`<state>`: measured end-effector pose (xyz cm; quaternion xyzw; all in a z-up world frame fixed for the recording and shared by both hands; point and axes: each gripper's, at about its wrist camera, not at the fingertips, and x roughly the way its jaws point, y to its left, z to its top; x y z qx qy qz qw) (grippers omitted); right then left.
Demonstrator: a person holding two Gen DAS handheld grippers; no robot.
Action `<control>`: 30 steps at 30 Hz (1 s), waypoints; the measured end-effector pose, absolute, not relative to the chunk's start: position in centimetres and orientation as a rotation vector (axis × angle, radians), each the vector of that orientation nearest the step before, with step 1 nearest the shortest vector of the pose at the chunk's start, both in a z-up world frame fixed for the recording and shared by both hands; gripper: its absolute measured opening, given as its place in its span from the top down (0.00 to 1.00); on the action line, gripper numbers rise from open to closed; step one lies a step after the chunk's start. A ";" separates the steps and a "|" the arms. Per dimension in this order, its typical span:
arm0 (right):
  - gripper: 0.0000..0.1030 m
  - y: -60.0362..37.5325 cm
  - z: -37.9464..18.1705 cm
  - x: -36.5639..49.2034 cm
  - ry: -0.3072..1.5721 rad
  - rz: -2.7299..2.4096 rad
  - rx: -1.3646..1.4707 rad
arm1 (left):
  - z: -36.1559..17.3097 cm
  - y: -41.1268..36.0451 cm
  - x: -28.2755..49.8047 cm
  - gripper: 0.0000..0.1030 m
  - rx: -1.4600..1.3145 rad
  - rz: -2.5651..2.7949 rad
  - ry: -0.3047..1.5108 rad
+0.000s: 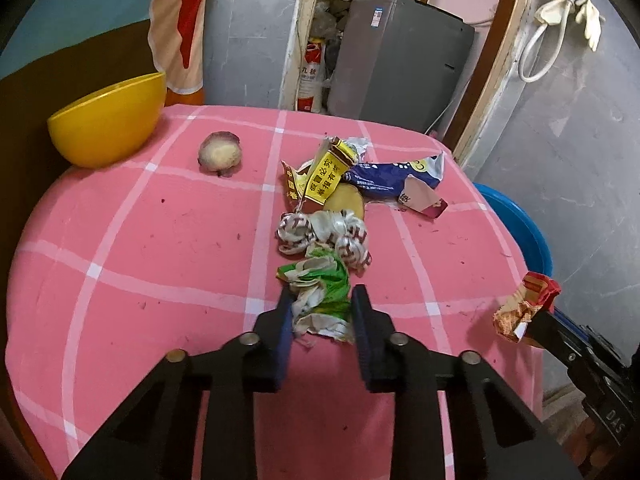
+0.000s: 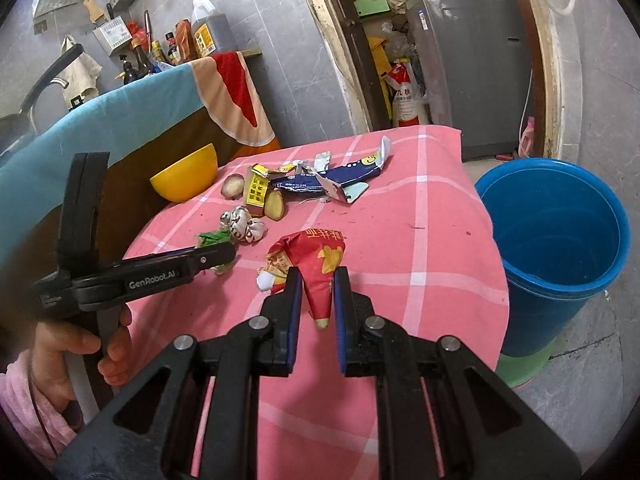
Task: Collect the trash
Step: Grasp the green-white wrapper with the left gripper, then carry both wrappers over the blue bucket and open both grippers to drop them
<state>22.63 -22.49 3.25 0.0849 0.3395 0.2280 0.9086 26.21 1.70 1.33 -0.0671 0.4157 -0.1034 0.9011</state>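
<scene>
- While both wrist views look down on the pink checked tablecloth (image 1: 160,240), I note my left gripper (image 1: 320,312) clamped on a crumpled green-and-white wrapper (image 1: 320,292) — its pads press the wrapper from both sides, near the front of the litter pile.
- My right gripper (image 2: 316,292) is closed on a red snack packet (image 2: 316,268); the packet's narrow end hangs between the pads, its wider end fans out ahead of them. In the left view it shows at the table's right edge (image 1: 524,304).
- Left on the cloth: a white-and-brown crumpled wrapper (image 1: 324,236) just past the green one, a yellow-and-red carton (image 1: 320,176) behind it, a potato slice (image 1: 348,200) partly under the carton, a blue packet (image 1: 396,176) to the right, a small torn box piece (image 1: 424,200) beside that.
- A round peeled vegetable half (image 1: 220,154) sits apart to the left, near a yellow bowl (image 1: 108,120) at the table's far left edge.
- A blue bin (image 2: 556,248) stands on the floor just beside the table's right side — open mouth up; I cannot tell what lies inside.
- A hand (image 2: 72,352) in a pink sleeve grips the left tool's handle.
</scene>
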 end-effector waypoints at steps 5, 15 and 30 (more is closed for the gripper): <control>0.76 -22.6 3.7 22.3 0.681 0.467 0.175 | 1.6 1.9 25.0 0.87 -0.180 -0.211 0.840; 0.76 -23.4 6.1 20.6 0.544 0.442 0.137 | 5.4 -0.7 21.1 0.88 -0.123 -0.236 0.623; 0.76 -30.3 12.8 20.6 0.215 0.300 0.119 | 12.7 -8.9 20.5 0.88 -0.102 -0.378 0.238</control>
